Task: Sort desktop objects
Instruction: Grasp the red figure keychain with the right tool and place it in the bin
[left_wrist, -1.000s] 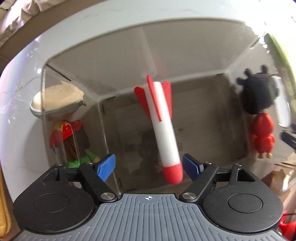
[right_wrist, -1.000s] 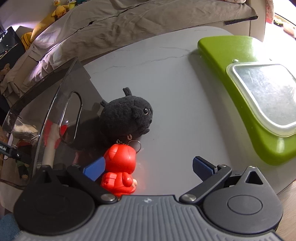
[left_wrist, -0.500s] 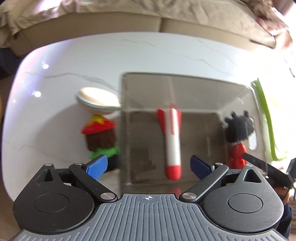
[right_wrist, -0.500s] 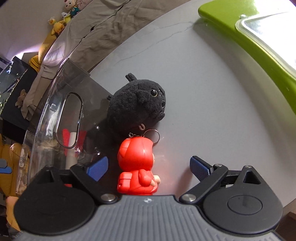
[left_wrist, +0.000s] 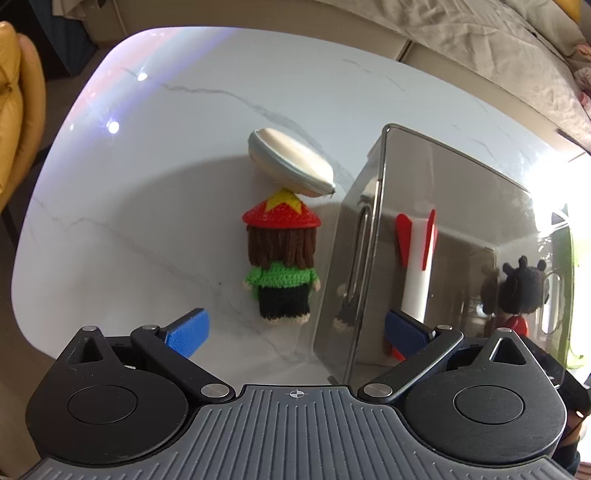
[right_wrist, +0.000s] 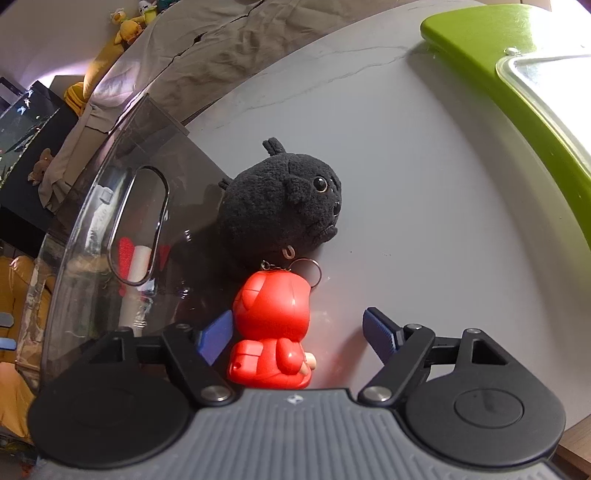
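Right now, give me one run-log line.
left hand-held gripper open | right hand-held gripper open around red plastic figure keychain | red-and-white foam rocket in clear smoky plastic bin

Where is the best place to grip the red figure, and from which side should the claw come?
Grip the red figure across its round head, coming from behind, where the open right claw already straddles it. The bin stands close on one side.
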